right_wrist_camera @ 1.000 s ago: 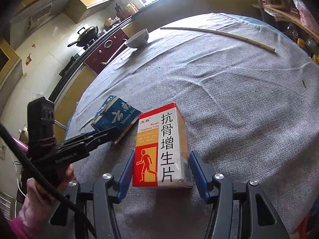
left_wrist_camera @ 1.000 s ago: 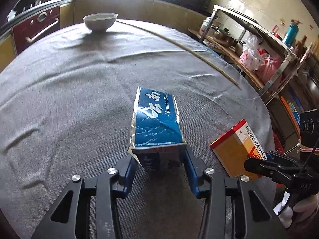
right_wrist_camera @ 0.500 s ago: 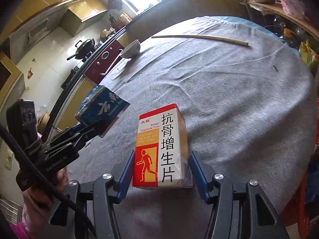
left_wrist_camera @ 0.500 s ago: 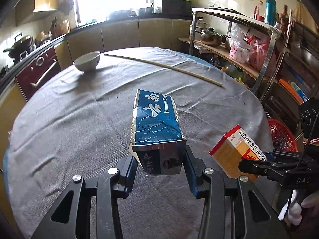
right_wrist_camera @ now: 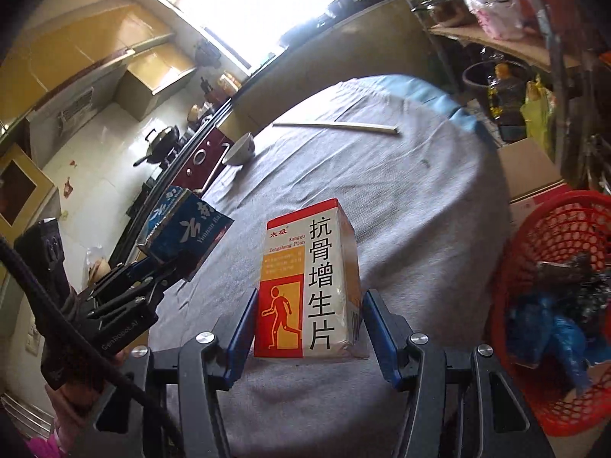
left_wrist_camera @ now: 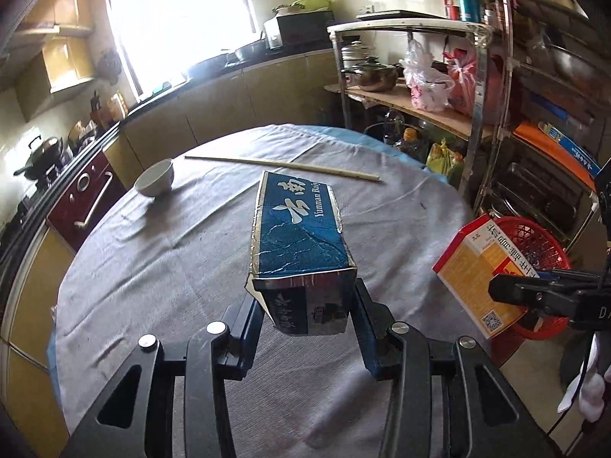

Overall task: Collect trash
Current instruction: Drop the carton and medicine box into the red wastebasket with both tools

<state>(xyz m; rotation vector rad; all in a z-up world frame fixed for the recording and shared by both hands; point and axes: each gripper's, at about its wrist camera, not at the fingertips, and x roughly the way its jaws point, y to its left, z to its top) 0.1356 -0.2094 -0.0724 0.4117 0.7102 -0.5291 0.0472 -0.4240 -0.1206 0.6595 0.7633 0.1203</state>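
Two boxes aloft: left hand-held gripper [left_wrist_camera: 307, 330] clenched on blue box [left_wrist_camera: 299, 236], right hand-held gripper [right_wrist_camera: 307, 337] grasping orange box [right_wrist_camera: 311, 278]; red basket [right_wrist_camera: 550, 252] beside bench [right_wrist_camera: 420, 191], nearer right.

Left gripper [left_wrist_camera: 307, 316] pitched downward, fingers [left_wrist_camera: 248, 328] clamped on a blue carton [left_wrist_camera: 299, 236], right gripper [right_wrist_camera: 307, 328] at its 3 o'clock, fingers [right_wrist_camera: 376, 328] closed on an orange-and-white box [right_wrist_camera: 309, 278], both carried clear above the table [left_wrist_camera: 160, 267]
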